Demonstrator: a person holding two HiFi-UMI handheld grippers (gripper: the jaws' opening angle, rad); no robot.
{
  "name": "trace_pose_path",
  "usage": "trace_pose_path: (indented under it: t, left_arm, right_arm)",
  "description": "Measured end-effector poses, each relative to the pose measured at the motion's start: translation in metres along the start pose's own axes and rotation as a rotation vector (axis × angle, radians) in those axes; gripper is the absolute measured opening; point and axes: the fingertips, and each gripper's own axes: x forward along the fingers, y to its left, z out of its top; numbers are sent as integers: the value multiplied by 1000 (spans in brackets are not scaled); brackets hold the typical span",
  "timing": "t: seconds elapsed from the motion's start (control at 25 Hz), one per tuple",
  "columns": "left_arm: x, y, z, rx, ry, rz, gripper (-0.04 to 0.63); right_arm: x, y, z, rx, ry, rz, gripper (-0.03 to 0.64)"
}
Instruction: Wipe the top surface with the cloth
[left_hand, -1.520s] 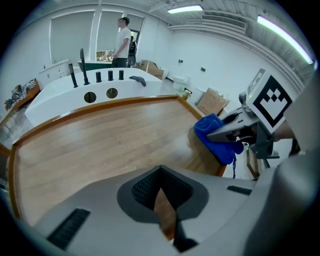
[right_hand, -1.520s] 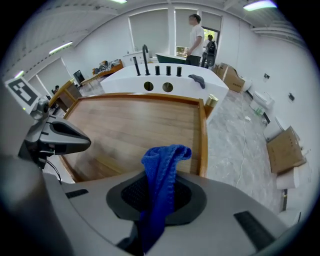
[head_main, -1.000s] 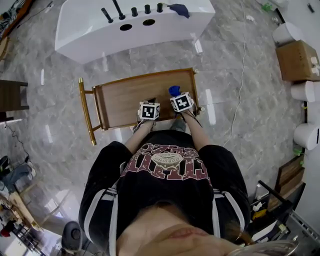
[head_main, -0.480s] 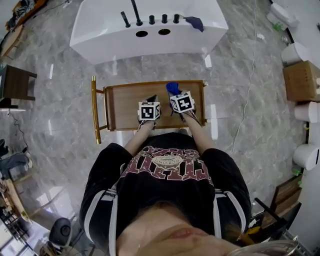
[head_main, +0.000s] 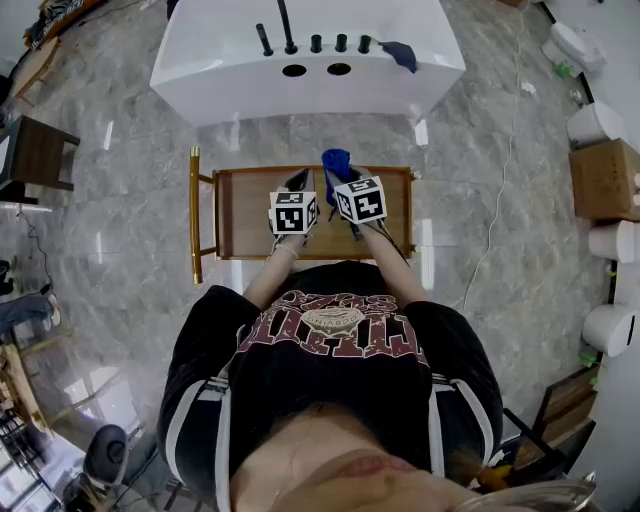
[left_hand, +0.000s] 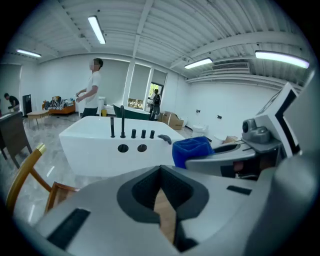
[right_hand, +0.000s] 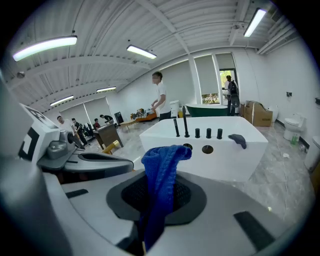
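Both tools: left gripper (head_main: 298, 181) and right gripper (head_main: 339, 179) hang side by side, close together, over the brown wooden cart top with a raised rim (head_main: 240, 215), tips aimed at its far rim.
Left jaws: pressed together at the tip with nothing in them, only a sliver of wood showing through the slot behind the pads.
Right jaws: clamped down tight on the bright blue knitted cloth (right_hand: 162, 170).
Cloth spot: pokes out past the right gripper's tips, right at the far rim of the cart top; can't tell if it actually touches the wood.
Cloth direction: long axis runs along the line of the jaws, pointing away from the person toward the white unit. In the right gripper view it stands up out of the jaws and the free end flops over to the right.
Cart extras: gold tube handle (head_main: 195, 215) on the end at the person's left.
Containers: big white tub-shaped unit (head_main: 200, 80) just beyond the cart, with two round holes (head_main: 294, 70) in its deck and a row of black tap posts (head_main: 290, 30); can't see what's inside it.
On the deck: dark blue rag (head_main: 400, 52) lies at the right end.
Box: brown cardboard box (head_main: 603, 180) sits off to the right on the grey marble floor (head_main: 120, 200); no idea what's in it.
Writing: black-and-white square markers on each gripper cube (head_main: 293, 212); the black T-shirt (head_main: 335, 370) has arched lettering, too warped to read.
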Motion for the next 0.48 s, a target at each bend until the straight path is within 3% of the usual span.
trace_pose_path:
  t: [0.32,0.48]
  left_arm:
    - [-29,-6,50,-21,-138,-3,48]
    - [-45,-12,73,9,-197,-3,48]
  right_arm:
    - [-24,12,54,-8,-141,6,66]
    - [-35,28,79,-29,-207,23,66]
